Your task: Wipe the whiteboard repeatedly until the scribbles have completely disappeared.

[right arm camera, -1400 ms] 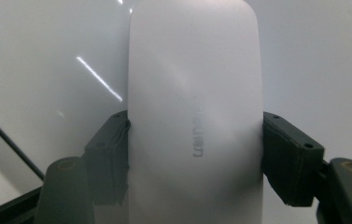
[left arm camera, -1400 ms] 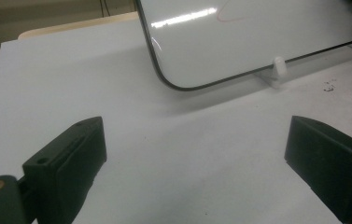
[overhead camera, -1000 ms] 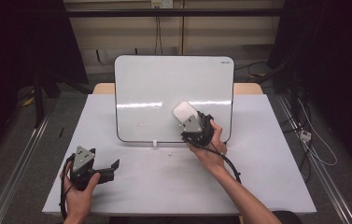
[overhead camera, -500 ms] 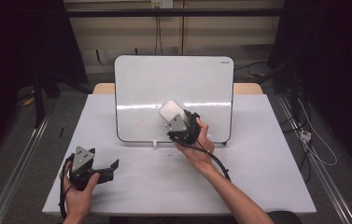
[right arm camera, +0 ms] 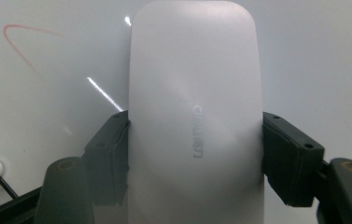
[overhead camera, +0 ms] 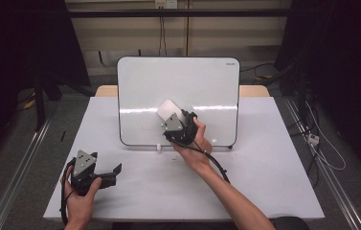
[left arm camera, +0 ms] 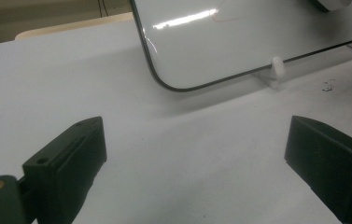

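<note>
A whiteboard [overhead camera: 178, 86] stands propped upright at the back of the white table [overhead camera: 274, 163]. My right gripper [overhead camera: 171, 117] is shut on a white board eraser [overhead camera: 167, 110] and presses it against the lower middle of the board. In the right gripper view the eraser [right arm camera: 194, 116] sits between both jaws, with a faint red mark [right arm camera: 22, 42] on the board to its upper left. My left gripper [overhead camera: 113, 171] rests open on the table near the front left. In its own view the left gripper [left arm camera: 197, 149] has bare table between its jaws.
A small white clip [overhead camera: 159, 147] holds the board's bottom edge; it is also in the left gripper view as the clip [left arm camera: 277, 66]. A black cable [overhead camera: 216, 165] trails from the right gripper. Dark curtains and floor rails flank the table.
My right gripper has slid the eraser leftward and a little down across the whiteboard. The left gripper has stayed in place.
</note>
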### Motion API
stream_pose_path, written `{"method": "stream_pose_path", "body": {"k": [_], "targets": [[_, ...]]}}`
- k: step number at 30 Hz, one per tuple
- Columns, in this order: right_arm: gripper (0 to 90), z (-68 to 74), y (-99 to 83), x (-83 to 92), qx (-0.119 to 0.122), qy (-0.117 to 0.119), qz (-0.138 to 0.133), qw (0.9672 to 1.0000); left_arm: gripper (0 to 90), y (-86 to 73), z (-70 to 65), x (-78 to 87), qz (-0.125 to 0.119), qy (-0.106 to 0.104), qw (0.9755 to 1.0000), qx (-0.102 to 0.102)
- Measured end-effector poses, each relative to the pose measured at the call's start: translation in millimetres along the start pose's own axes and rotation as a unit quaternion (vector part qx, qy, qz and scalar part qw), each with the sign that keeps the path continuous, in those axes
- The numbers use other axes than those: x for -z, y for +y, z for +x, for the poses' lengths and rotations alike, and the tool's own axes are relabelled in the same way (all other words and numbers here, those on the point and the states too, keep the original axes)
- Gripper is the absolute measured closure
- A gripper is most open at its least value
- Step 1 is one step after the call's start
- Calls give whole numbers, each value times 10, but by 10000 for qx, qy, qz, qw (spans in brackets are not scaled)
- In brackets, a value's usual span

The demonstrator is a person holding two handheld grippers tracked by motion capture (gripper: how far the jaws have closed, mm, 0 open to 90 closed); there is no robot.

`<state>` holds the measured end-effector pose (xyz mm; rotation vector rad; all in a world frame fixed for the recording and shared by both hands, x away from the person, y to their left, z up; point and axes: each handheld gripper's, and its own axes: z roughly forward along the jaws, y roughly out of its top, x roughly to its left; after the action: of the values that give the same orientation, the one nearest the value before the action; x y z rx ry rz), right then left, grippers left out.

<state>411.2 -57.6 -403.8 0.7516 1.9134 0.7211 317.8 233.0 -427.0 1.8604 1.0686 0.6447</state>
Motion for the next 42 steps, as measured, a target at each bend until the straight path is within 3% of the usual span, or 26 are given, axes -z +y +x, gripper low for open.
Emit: {"method": "stream_pose_path", "body": {"k": [30,42], "targets": [[318,199,289,-129,193,73,-112,9997,56,0,-3,-8,37,-12,10000,-15],[318,408,348,-157,557,150,-153,9982,57,-3,4,8,-5,-13,10000,19]]}}
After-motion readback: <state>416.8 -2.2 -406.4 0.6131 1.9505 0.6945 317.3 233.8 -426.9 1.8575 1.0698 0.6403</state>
